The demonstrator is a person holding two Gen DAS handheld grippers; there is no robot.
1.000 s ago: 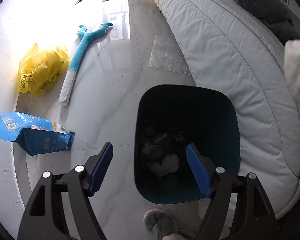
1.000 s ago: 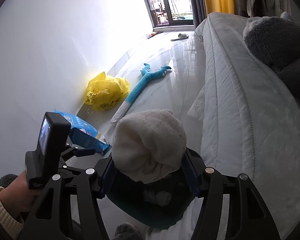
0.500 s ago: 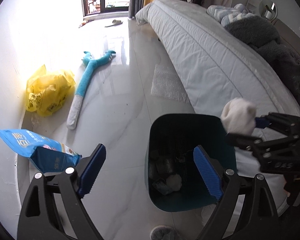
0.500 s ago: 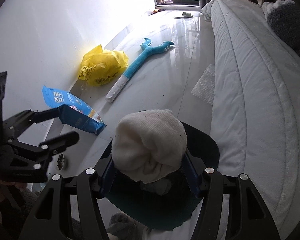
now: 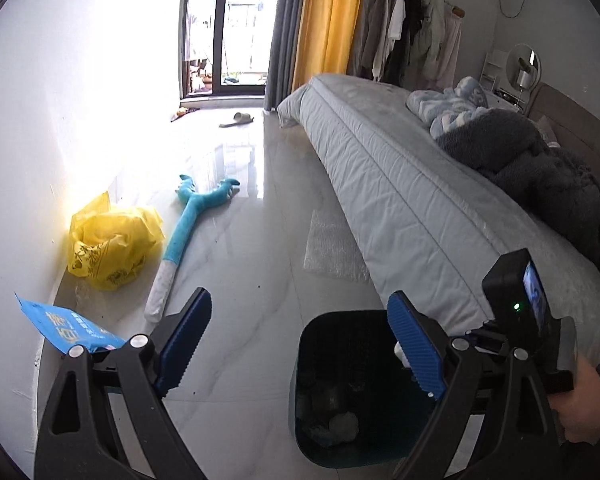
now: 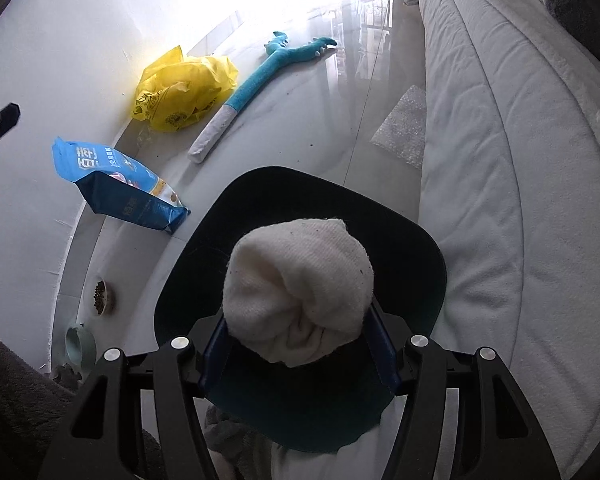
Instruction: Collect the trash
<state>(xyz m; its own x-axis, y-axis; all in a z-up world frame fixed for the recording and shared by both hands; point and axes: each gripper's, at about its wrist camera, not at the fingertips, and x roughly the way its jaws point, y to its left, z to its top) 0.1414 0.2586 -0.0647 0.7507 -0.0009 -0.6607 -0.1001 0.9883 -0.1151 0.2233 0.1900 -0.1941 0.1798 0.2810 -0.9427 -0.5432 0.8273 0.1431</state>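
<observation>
Jaws on the right gripper (image 6: 298, 344) clenched around a balled-up white sock (image 6: 298, 294), hanging right over the mouth of the dark bin (image 6: 428, 256). Left gripper (image 5: 300, 340) jaws spread wide, nothing between them, just floor and the bin's near rim showing through the gap. Bin parked on the floor right beside the bed (image 6: 520, 160), some crumpled trash (image 5: 342, 424) already at the bottom. Over by the wall: blue bag (image 6: 120, 184), yellow bag (image 6: 184, 90), long teal plush toy (image 6: 260, 80). Bubble wrap (image 6: 404, 132) flat against the bed's edge.
</observation>
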